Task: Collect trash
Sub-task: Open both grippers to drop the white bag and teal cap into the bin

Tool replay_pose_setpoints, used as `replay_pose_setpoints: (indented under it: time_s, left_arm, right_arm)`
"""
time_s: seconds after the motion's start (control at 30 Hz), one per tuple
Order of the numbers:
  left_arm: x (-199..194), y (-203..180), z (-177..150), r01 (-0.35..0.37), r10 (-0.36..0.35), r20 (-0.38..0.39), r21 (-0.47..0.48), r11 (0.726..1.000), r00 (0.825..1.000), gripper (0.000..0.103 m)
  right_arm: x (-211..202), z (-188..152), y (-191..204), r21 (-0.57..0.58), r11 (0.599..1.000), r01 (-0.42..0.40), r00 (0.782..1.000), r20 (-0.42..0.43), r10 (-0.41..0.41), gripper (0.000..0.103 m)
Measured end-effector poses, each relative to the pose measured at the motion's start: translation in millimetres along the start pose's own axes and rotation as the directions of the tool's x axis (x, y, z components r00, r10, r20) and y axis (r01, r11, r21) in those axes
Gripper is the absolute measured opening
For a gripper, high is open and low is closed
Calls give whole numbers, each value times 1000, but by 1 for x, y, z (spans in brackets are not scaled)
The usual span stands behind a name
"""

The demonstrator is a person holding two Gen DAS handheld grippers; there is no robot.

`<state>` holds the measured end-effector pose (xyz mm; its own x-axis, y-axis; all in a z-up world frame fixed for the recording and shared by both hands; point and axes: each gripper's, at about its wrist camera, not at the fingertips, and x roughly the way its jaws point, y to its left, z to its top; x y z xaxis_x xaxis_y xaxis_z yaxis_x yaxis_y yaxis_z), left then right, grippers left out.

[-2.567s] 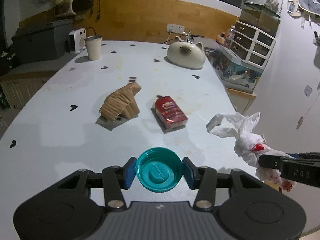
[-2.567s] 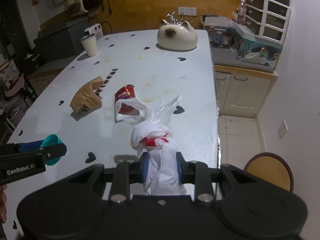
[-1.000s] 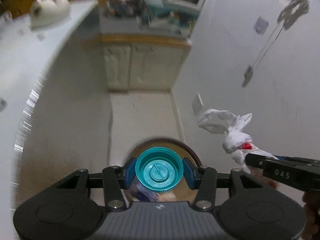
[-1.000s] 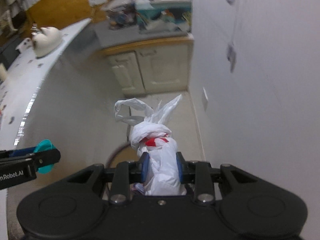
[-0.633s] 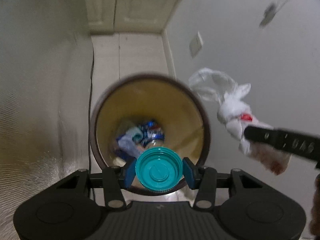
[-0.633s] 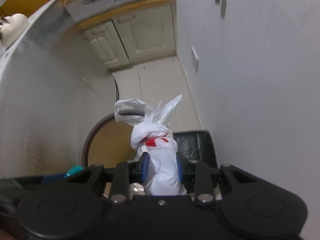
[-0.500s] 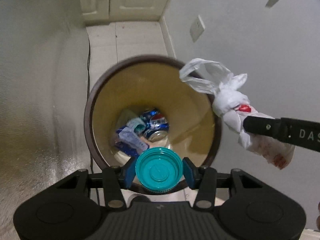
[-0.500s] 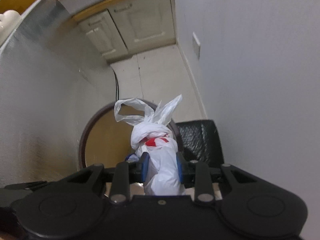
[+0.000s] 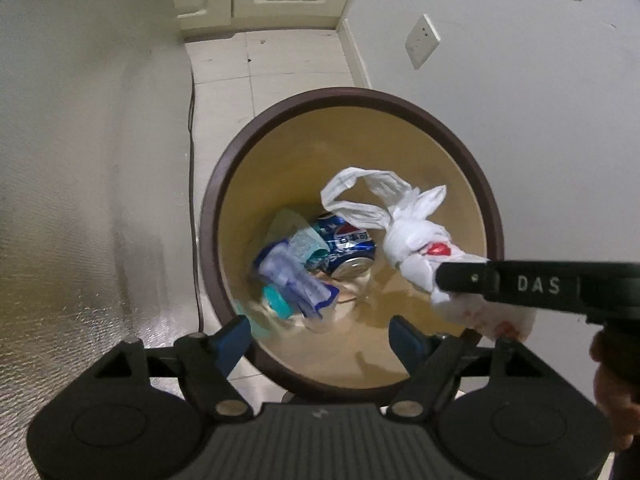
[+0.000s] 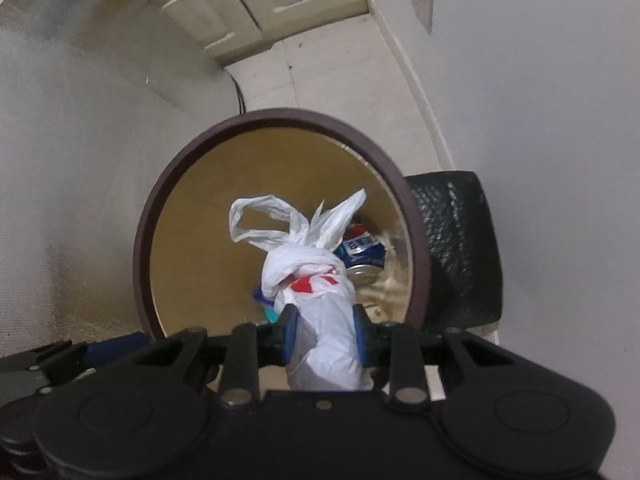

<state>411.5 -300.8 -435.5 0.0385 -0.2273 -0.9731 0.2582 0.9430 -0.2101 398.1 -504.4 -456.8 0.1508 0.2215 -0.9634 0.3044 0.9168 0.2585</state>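
Over the brown-rimmed bin (image 9: 494, 216): knotted white plastic bag (image 10: 320, 280), soft, light, crushable, pinched mid-body by right gripper (image 10: 325, 334); left gripper (image 9: 320, 334) opening, empty.

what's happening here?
A person is dumping trash into a round bin with two handheld grippers. The left gripper is opening above it with nothing between its jaws. The right gripper is shut on a knotted white plastic bag over the bin, where a blue can and wrappers lie.

Brown-rimmed tan bin (image 9: 460, 136), white bag (image 10: 320, 280) with red print, blue can (image 9: 348, 244)
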Motion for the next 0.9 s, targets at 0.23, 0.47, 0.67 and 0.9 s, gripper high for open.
replay_pose_setpoints:
  time_s: [0.23, 0.47, 0.67, 0.9]
  left_arm:
    - [1, 9, -5, -27, 27, -15, -34, 999, 1000, 85]
    - [-1, 9, -8, -41, 40, -30, -22, 999, 999, 92]
    - [-15, 14, -14, -54, 53, -23, -38, 998, 998, 97]
    - [-45, 12, -13, -66, 67, 16, -38, 997, 998, 103]
  right_arm:
    - [14, 3, 10, -65, 998, -13, 999, -37, 11, 77]
    - [-2, -11, 15, -173, 985, 29, 999, -28, -34, 77]
    - [-27, -20, 6, -172, 984, 40, 999, -7, -42, 82]
    - [-54, -24, -4, -154, 986, 56, 998, 25, -53, 90]
